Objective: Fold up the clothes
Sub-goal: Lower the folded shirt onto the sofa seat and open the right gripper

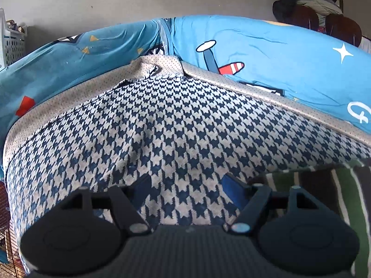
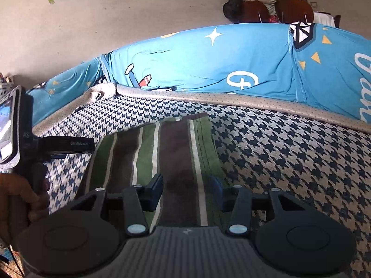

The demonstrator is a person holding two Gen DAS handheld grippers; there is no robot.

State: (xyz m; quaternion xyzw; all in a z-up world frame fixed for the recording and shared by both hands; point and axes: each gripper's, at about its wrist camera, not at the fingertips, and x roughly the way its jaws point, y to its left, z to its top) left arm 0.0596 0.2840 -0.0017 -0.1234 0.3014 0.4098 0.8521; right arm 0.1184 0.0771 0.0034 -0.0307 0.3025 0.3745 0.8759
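Observation:
A green, brown and white striped garment (image 2: 162, 153) lies flat on a blue-and-white houndstooth blanket (image 2: 289, 153). My right gripper (image 2: 186, 191) hovers open over its near end, blue fingers spread with nothing between them. In the left wrist view the striped garment (image 1: 324, 192) shows only at the lower right. My left gripper (image 1: 187, 191) stands open above the houndstooth blanket (image 1: 162, 125), left of the garment, holding nothing. The other handheld gripper (image 2: 20, 139) and a hand (image 2: 16, 203) appear at the left of the right wrist view.
A blue cartoon-print sheet (image 2: 208, 64) covers the bed behind the blanket, with a grey dotted border (image 2: 231, 98) between them. A white laundry basket (image 1: 11, 41) stands far left. Dark chairs with clothes piled on them (image 1: 317, 11) sit beyond the bed at the right.

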